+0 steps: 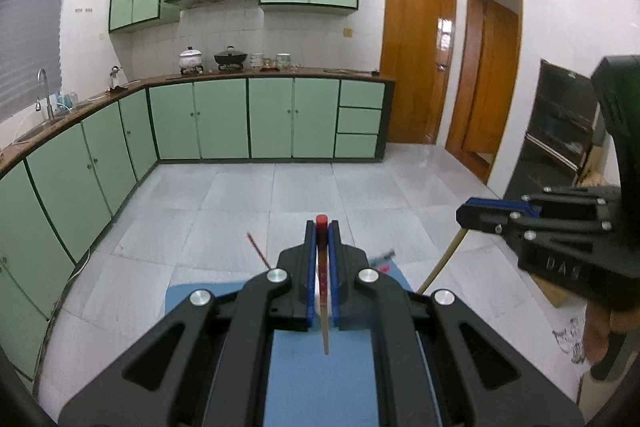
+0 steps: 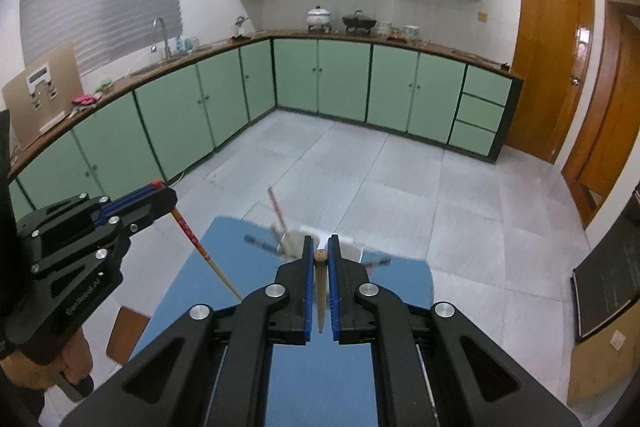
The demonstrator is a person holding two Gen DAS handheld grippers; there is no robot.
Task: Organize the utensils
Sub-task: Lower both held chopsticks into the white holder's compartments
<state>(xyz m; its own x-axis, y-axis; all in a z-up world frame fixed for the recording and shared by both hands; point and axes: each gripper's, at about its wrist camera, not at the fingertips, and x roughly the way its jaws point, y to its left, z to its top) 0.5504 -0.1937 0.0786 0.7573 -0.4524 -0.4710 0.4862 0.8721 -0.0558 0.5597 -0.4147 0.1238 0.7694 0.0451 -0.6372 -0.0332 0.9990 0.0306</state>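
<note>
Holding one chopstick each, both grippers hang above the blue mat [image 2: 320,379]. Left gripper [image 1: 322,227] is clamped near the red-capped chopstick [image 1: 322,275]'s thick end; right gripper [image 2: 320,243] pinches a plain chopstick [image 2: 320,291] likewise. White holder [image 2: 298,241] stands ahead. Judged light, stiff and slippery: grip the thick end, since a long overhang invites pivoting.

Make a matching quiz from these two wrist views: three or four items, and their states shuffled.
Items:
1. red-tipped wooden chopstick
2. plain pale wooden chopstick
3. white utensil holder
4. blue table mat

States:
A. stands on the mat with sticks in it
B. clamped in the left gripper
C. lies flat under both grippers
D. clamped in the right gripper

Pairs: 1-B, 2-D, 3-A, 4-C
</note>
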